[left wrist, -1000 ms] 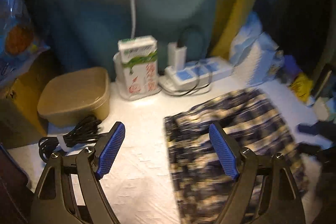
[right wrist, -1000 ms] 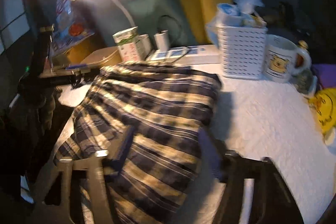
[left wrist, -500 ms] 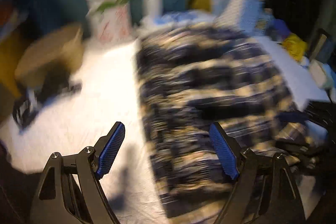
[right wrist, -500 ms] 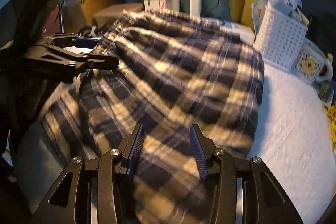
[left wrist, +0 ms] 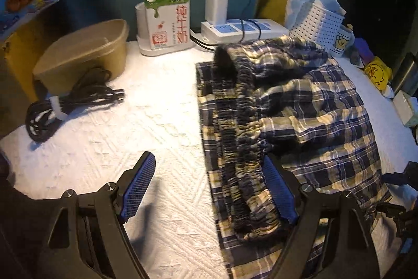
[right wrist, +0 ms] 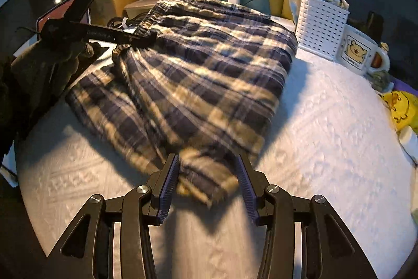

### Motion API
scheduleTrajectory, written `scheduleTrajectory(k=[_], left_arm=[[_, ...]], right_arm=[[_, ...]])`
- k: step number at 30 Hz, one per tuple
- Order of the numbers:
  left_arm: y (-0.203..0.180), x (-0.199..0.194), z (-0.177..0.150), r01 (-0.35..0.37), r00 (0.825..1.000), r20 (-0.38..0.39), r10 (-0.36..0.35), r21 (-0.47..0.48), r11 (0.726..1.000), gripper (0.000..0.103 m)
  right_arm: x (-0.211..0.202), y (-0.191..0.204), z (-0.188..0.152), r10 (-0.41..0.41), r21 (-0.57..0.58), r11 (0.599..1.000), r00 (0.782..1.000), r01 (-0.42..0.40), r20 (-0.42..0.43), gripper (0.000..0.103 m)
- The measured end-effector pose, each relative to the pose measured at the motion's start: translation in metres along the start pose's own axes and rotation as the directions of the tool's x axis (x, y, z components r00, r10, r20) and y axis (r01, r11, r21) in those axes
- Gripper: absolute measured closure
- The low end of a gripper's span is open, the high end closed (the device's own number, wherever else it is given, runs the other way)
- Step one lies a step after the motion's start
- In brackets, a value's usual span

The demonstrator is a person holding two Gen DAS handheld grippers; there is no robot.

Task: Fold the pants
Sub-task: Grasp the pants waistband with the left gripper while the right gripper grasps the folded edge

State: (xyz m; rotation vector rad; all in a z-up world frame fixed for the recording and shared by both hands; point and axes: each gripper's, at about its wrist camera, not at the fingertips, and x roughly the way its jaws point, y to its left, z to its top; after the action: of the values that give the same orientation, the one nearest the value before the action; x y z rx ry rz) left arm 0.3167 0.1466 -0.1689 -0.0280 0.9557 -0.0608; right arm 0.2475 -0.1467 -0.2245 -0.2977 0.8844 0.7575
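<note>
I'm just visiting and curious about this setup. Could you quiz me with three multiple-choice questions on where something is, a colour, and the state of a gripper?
1. Where is the milk carton?
A. at the back by the power strip
B. on the pants
C. in the white basket

2. What colour are the left gripper pads?
A. red
B. blue
C. green

3. What state is the right gripper in?
A. shut flat on the table
B. out of view
C. open, a corner of the plaid pants between its fingers

Answers: A, it stands beside the strip; B, both pads show blue; C, a gap shows around the cloth.
</note>
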Motion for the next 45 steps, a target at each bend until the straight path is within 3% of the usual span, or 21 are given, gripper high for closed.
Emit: scheduleTrajectory(k=[6, 12, 19, 24, 29, 36, 45], left_arm=[[0.002, -0.027, 0.002, 0.0, 0.999, 0.05, 0.001, -0.01, 1.0, 0.02], [-0.001, -0.056, 0.018, 0.004, 0.99, 0.14, -0.008, 0.024, 1.0, 0.02], [-0.01, -0.039, 0.052, 0.0, 0.986, 0.168, -0.017, 0.103, 0.995, 0.02], [-0.006, -0.006, 0.07, 0.022, 0.989, 0.141, -0.036, 0.095, 0.995, 0.02], [0.002, 0.031, 0.077, -0.023, 0.994, 0.108, 0.012, 0.104, 0.994, 0.02], [0.014, 0.07, 0.072, -0.041, 0.998, 0.047, 0.037, 0.088, 0.995, 0.016], [0.019, 0.061, 0.076, 0.014, 0.999, 0.037, -0.016, 0.037, 0.999, 0.015]], right_arm=[[-0.013, -0.008, -0.011, -0.002, 0.008, 1.0, 0.999, 0.003, -0.048, 0.056], [-0.038, -0.025, 0.013, 0.006, 0.061, 0.998, 0.999, -0.01, 0.054, 0.056], [-0.017, -0.059, 0.069, -0.008, 0.088, 0.996, 0.991, -0.003, 0.131, 0.056], [0.014, -0.076, 0.108, -0.013, 0.103, 0.995, 0.99, -0.002, 0.139, 0.056], [0.052, -0.081, 0.139, -0.01, 0.066, 0.998, 0.993, 0.002, 0.118, 0.056], [0.111, -0.097, 0.156, -0.046, 0.047, 0.998, 0.999, 0.046, 0.014, 0.065], [0.112, -0.109, 0.159, -0.098, 0.094, 0.991, 0.994, 0.094, 0.042, 0.065]])
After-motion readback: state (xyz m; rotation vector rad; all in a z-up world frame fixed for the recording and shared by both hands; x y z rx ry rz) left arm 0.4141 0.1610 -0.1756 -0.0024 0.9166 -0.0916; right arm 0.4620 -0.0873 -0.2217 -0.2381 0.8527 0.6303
